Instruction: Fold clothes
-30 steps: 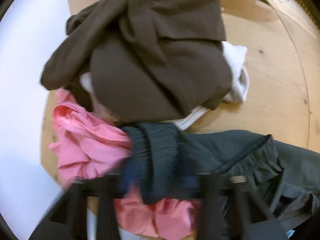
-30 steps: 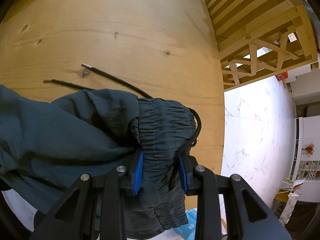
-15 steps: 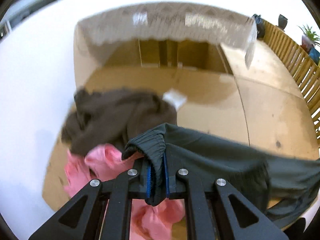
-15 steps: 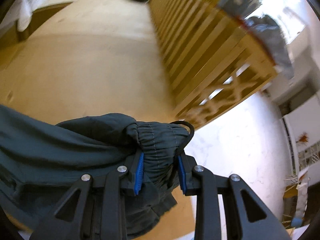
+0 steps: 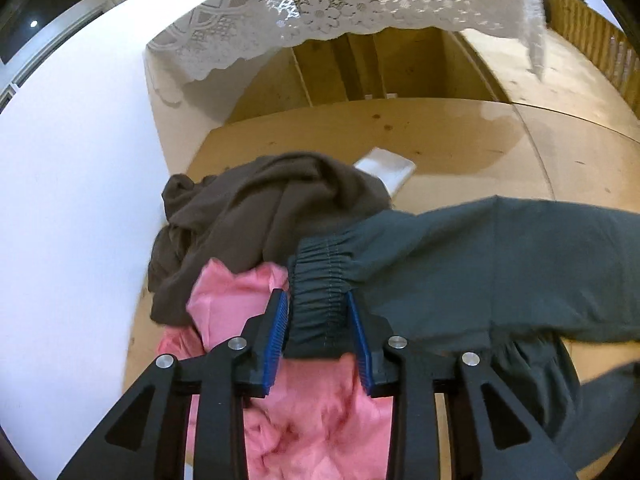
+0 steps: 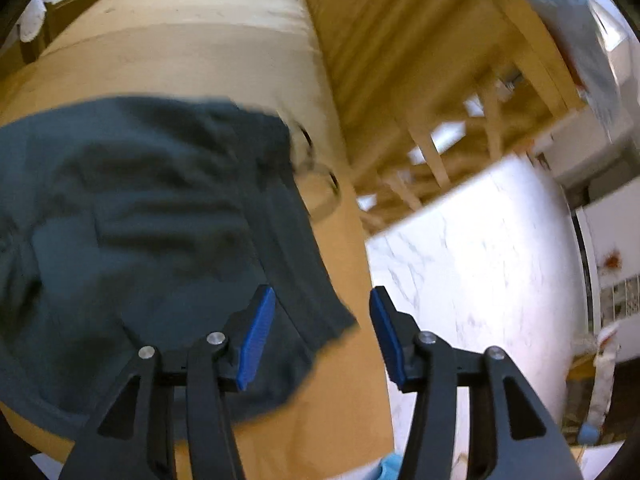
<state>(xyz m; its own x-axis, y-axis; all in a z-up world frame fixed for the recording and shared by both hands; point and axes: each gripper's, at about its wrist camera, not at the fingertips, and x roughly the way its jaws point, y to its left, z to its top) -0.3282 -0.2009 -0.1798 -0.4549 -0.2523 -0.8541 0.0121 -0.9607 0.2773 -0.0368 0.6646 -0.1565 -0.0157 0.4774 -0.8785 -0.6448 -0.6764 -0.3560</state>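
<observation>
**Both grippers letting go of the dark trousers**

The left gripper (image 5: pixel 318 334) is opening; the elastic waistband of the dark green trousers (image 5: pixel 500 264) sits between its blue pads, no longer squeezed. The right gripper (image 6: pixel 322 334) is opening too — the trousers' edge lies loose in its gap, touching neither pad. This looks like a release to lay the garment flat on the wooden table (image 5: pixel 440 140). A brown garment (image 5: pixel 256 216) and a pink garment (image 5: pixel 312 408) crowd the left side — the waistband overlaps them, hindering a clean fold.
</observation>
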